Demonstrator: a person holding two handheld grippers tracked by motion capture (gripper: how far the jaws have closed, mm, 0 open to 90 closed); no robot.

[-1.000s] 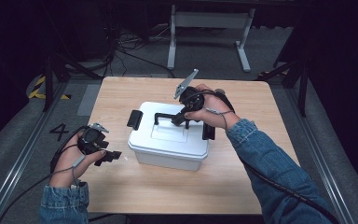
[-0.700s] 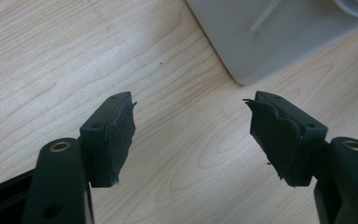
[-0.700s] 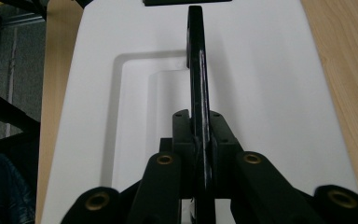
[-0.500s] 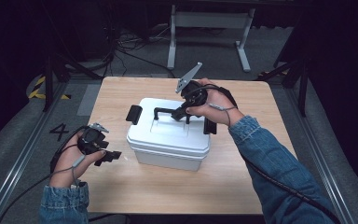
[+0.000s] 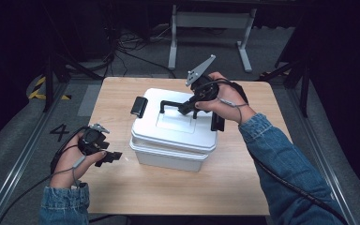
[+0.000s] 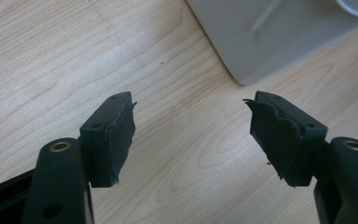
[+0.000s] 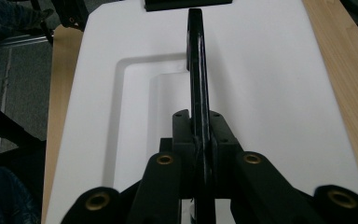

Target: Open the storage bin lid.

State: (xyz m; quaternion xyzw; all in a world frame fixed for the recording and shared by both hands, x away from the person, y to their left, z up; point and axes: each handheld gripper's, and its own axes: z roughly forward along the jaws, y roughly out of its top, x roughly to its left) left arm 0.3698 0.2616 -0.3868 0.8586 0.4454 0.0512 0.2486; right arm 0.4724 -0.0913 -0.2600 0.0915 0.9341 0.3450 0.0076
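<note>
A white box stands mid-table, its lid [image 5: 168,130] [image 7: 270,70] carrying a black handle [image 5: 171,102] [image 7: 195,56]. My right gripper [image 5: 187,108] [image 7: 198,126] is shut on that handle near its right end, and the lid looks raised a little off the base [image 5: 166,160]. Black latches hang at the lid's left end [image 5: 139,107] and right end [image 5: 217,122]. My left gripper [image 5: 112,157] [image 6: 191,126] hovers open low over the table, just left of the base's near corner [image 6: 270,37], with nothing between its jaws.
The wooden table [image 5: 215,187] has bare room in front of the box and to its right. Beyond the far edge stand a metal frame [image 5: 211,21] and floor cables [image 5: 126,42]. A rail [image 5: 23,150] runs along the floor at the left.
My right gripper has risen slightly with the handle, and the lid has come up with it. The left gripper has stayed put.
</note>
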